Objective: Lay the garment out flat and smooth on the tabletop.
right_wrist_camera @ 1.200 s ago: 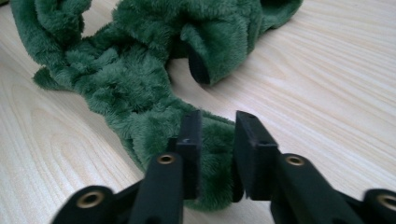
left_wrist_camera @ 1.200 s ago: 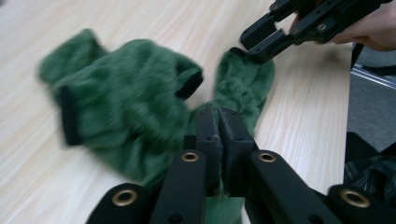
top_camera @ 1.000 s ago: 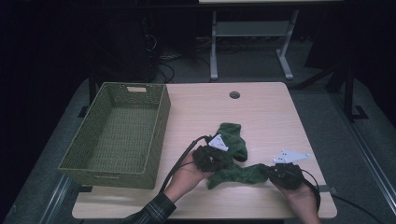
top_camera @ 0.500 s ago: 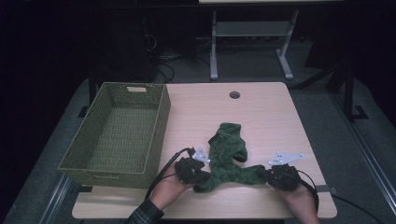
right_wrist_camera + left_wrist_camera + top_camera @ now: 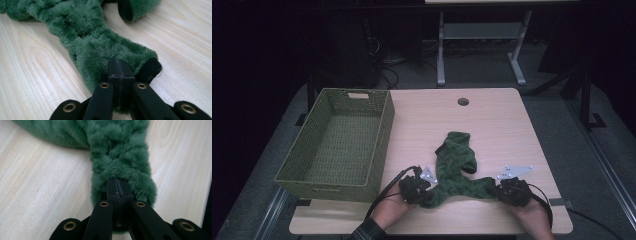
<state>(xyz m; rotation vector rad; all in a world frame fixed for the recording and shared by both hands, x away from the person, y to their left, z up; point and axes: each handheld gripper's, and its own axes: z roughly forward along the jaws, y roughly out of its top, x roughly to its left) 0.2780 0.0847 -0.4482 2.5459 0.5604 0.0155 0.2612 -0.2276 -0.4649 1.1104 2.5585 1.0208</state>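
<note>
Your left tool (image 5: 421, 189) has come down and toward you over the last second, dragging its end of the fuzzy green knitted sock (image 5: 455, 165) with it. A second ago the fabric was bunched between your hands; now it's drawn out into a strip along the near edge of the light wooden bench (image 5: 492, 120). Your right tool (image 5: 507, 189) has barely moved, so it's acting as the anchor.

My read: that's a stretch/flatten step, and it's mostly done along the near edge. The middle part is still humped up and runs away from you toward the bench centre, so it isn't flat yet.

Tool state: both are clamped tight on fabric.
- Left tool (image 5: 117, 195): jaws pressed together, pinching one end of the sock (image 5: 120, 155); pile bulges round the tips.
- Right tool (image 5: 120, 72): jaws together on the other end of the sock (image 5: 87, 42), right beside the black ribbed cuff (image 5: 150, 68).

Position: the sock lies on the bench between the two tools, both ends in the jaws, body touching the wood. The green woven rectangular basket (image 5: 312, 165) sits well to the left, just beside your left hand (image 5: 392, 212), with nothing in it that I can see.
</note>
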